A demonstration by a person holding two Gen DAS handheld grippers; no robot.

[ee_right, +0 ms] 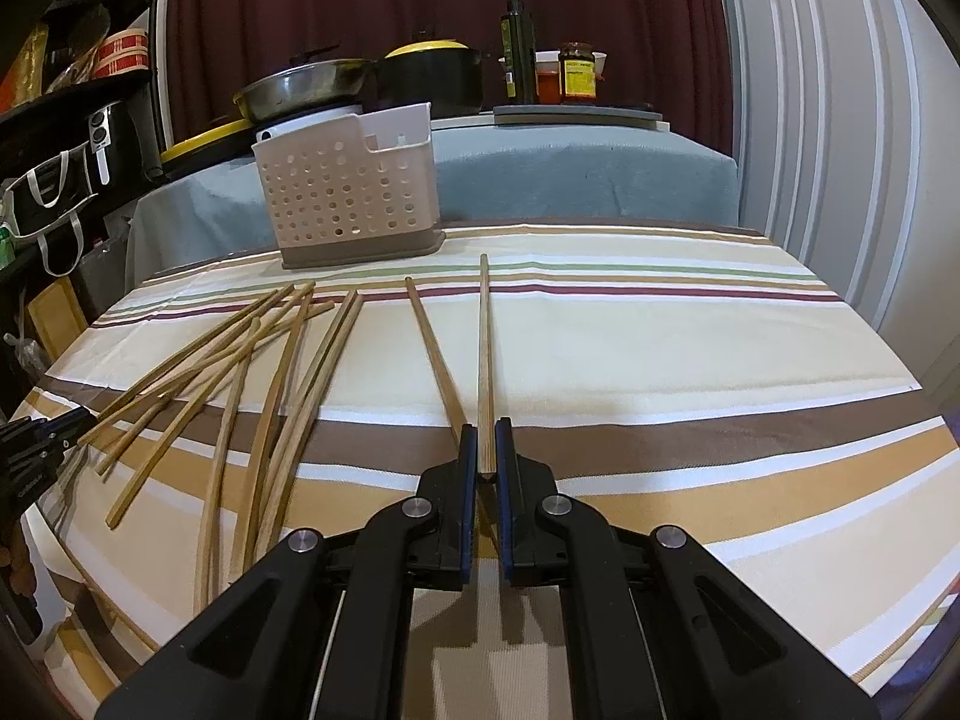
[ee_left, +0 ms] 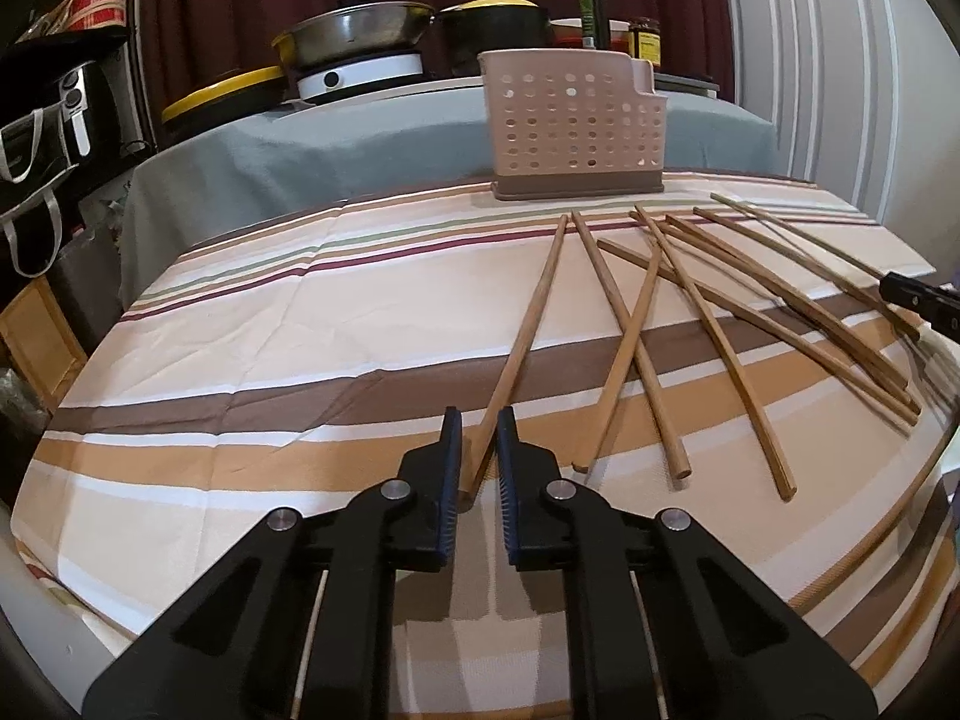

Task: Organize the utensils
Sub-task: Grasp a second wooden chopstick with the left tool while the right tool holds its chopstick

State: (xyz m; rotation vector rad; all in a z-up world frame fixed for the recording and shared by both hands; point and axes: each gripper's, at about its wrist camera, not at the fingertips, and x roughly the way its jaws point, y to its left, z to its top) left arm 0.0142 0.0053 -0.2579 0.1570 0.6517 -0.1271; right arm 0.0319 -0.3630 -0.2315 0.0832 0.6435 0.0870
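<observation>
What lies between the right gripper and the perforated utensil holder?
In the right wrist view, only striped tablecloth and the chopstick between the right gripper fingers, which points up toward, and right of, the utensil holder.

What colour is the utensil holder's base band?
Brown, below a pale pink perforated body on the utensil holder; clearest in the left wrist view.

Each tool (ee_left: pixel 480 420) (ee_right: pixel 485 429) is black, with blue ribbed pads and silver pivot screws.
</observation>
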